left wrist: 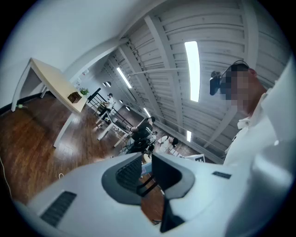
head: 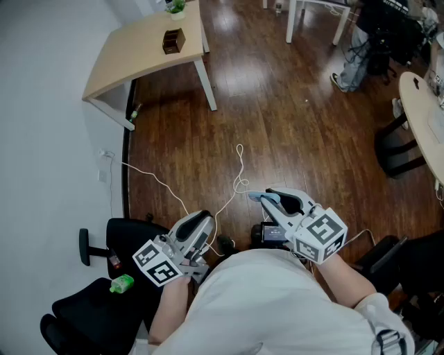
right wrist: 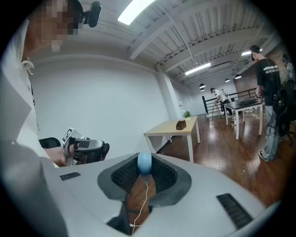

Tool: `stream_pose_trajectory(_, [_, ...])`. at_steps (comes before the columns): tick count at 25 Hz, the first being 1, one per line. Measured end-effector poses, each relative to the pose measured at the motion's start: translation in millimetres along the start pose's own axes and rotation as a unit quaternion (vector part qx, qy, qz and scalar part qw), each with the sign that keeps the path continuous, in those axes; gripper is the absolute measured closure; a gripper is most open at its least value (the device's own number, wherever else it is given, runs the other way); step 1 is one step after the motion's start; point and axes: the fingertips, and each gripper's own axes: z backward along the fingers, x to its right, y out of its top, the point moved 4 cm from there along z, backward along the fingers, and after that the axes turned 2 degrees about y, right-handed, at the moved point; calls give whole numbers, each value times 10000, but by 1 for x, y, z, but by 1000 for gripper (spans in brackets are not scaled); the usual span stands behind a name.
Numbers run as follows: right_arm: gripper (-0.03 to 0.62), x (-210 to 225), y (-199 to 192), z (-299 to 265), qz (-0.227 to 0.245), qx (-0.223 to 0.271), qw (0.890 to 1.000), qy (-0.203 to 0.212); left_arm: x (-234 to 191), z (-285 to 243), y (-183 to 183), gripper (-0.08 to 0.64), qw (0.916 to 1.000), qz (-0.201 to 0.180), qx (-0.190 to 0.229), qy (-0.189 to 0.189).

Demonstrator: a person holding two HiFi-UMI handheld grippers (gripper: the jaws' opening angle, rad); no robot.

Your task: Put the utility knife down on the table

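Utility knife (right wrist: 144,163): 1 light-blue end visible between right gripper (head: 270,201) jaws, remainder hidden. Potted plant (head: 176,7): cropped by top edge. Curved table (head: 418,114): cropped by right edge. Standing person (head: 350,66): legs only. Black chair (head: 90,312): cropped by bottom edge. Brown box (head: 173,41) on desk (head: 139,52): details too small.

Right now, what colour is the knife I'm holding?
Light blue knife, best seen in right gripper view.

**Both grippers low, close to my torso**

I held the left gripper (head: 202,223) and the right gripper (head: 274,201) side by side, both angled forward. The left jaws stood a narrow gap apart with nothing between them. The right jaws pinched the utility knife (head: 258,197) by its blue end.
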Motion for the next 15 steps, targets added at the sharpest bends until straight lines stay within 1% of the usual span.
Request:
stream_pose_trajectory(5, [520, 24, 5, -9, 101, 111, 9999, -63, -12, -20, 10, 495, 9998, -177, 76, -57])
stream_pose_trajectory(15, [520, 35, -2, -9, 116, 49, 9999, 104, -7, -20, 2, 495, 9996, -165, 162, 155])
